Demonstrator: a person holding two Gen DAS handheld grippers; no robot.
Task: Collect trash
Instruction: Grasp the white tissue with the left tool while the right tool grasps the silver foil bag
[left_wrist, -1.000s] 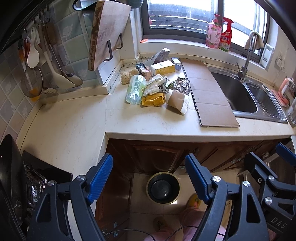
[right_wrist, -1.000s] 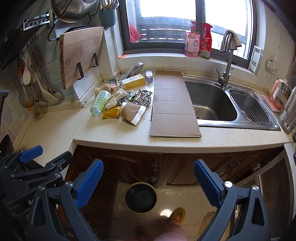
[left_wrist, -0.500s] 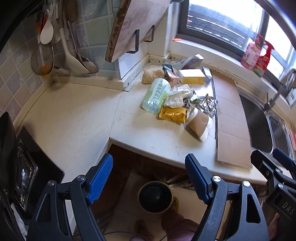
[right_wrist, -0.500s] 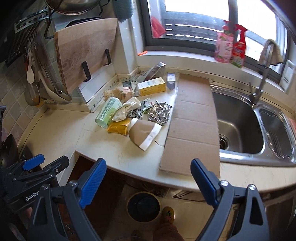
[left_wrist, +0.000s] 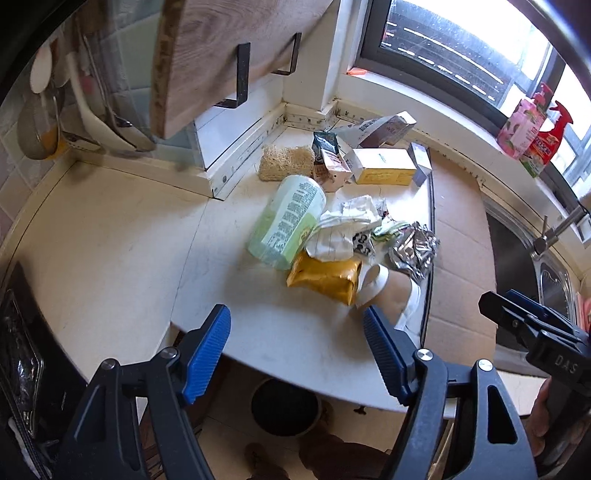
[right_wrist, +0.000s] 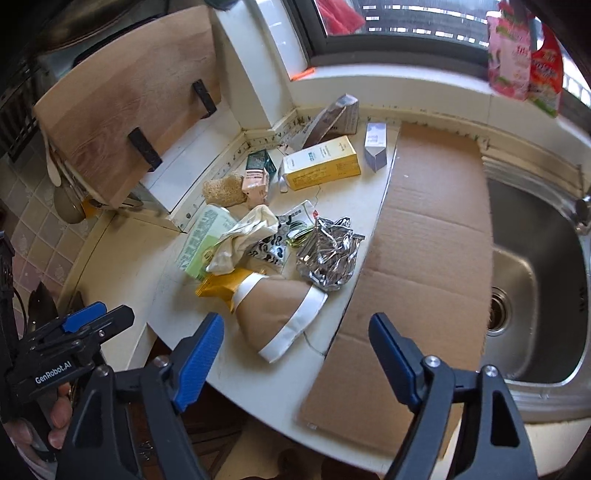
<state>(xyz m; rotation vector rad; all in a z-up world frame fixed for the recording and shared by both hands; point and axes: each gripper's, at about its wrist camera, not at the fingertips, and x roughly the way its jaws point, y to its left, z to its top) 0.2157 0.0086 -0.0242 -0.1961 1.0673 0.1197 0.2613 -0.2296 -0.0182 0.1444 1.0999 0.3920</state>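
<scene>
A heap of trash lies on the cream counter: a green wipes pack (left_wrist: 288, 221), a yellow pouch (left_wrist: 325, 277), a crushed brown paper cup (right_wrist: 277, 310), crumpled foil (right_wrist: 325, 254), white paper (left_wrist: 343, 229), a yellow box (right_wrist: 321, 162) and small cartons. My left gripper (left_wrist: 297, 350) is open and empty, hovering over the counter's front edge just short of the yellow pouch. My right gripper (right_wrist: 295, 354) is open and empty, just in front of the paper cup. A dark bin (left_wrist: 284, 406) stands on the floor below the counter.
A flat cardboard sheet (right_wrist: 417, 258) lies right of the trash beside the steel sink (right_wrist: 532, 280). A wooden cutting board (right_wrist: 122, 99) hangs on the left wall above utensils (left_wrist: 92, 110). Cleaning bottles (right_wrist: 524, 55) stand on the windowsill. A stove (left_wrist: 22, 350) sits at far left.
Both grippers have moved forward and up from below the counter to over its front edge, closer to the trash heap. Both stay open. The trash has not moved.
</scene>
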